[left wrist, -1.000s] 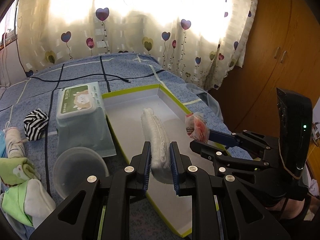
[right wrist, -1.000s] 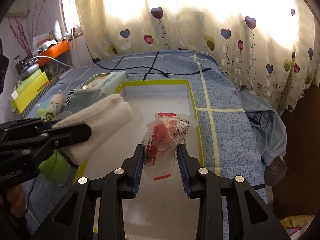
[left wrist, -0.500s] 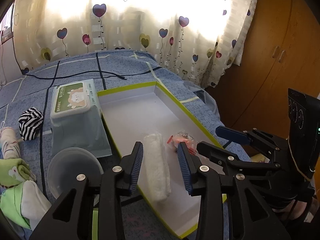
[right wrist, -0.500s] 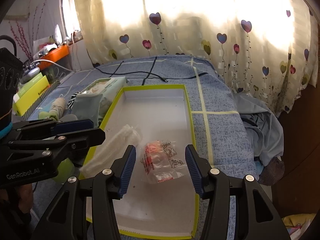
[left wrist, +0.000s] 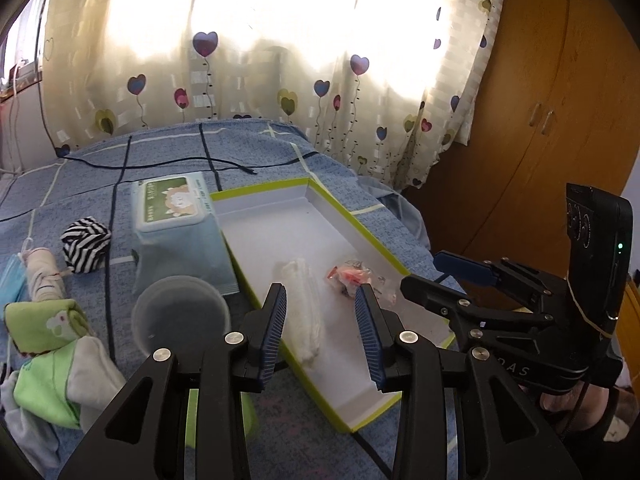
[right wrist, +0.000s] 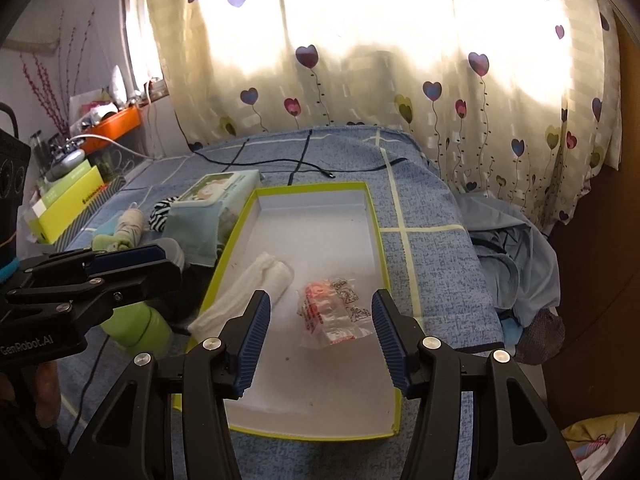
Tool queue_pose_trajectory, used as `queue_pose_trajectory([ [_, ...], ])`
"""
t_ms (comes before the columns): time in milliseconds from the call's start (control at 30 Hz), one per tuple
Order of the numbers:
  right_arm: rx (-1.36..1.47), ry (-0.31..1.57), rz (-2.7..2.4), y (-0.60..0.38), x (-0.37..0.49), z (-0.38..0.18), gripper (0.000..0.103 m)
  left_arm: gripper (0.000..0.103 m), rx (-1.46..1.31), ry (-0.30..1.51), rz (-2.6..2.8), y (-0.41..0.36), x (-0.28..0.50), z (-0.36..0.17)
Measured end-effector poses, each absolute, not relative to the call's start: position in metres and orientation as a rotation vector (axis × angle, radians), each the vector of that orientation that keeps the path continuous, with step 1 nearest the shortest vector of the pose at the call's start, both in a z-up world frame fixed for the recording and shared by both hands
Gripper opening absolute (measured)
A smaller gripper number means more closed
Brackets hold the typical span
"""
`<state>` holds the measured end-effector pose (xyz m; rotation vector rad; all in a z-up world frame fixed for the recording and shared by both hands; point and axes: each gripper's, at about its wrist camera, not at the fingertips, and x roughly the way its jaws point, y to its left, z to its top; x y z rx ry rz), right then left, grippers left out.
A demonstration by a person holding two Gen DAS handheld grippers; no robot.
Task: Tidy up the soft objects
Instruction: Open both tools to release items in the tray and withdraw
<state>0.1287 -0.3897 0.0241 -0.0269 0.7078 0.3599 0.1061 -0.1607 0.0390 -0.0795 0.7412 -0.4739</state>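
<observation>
Right wrist: plastic packet [right wrist: 334, 312] below parted right gripper [right wrist: 320, 334].

Box [right wrist: 372, 216]: lime-rimmed, white inside, on the bed [right wrist: 432, 264]
Towel [right wrist: 248, 292]: rolled, along the box's left side
Packet [right wrist: 336, 312]: clear, red contents, beside the towel
Right gripper [right wrist: 322, 340]: fingers apart, empty, above the packet

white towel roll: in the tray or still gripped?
In the tray. The white towel roll lies on the floor of the tray; the left gripper is open above it, fingers clear.

A white rolled cloth [right wrist: 244, 294] lies in the green-rimmed white tray [right wrist: 316, 188] beside a black-and-white striped sock [left wrist: 85, 243].
</observation>
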Motion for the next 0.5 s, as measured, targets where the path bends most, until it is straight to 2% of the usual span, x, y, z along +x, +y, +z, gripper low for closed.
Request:
queue_pose_trajectory([
  [500,-0.076,0.672,0.433,-0.346,0.104,0.044,0.052,0.037,-0.104,0.685,-0.392,-0.114,0.079,0.049],
])
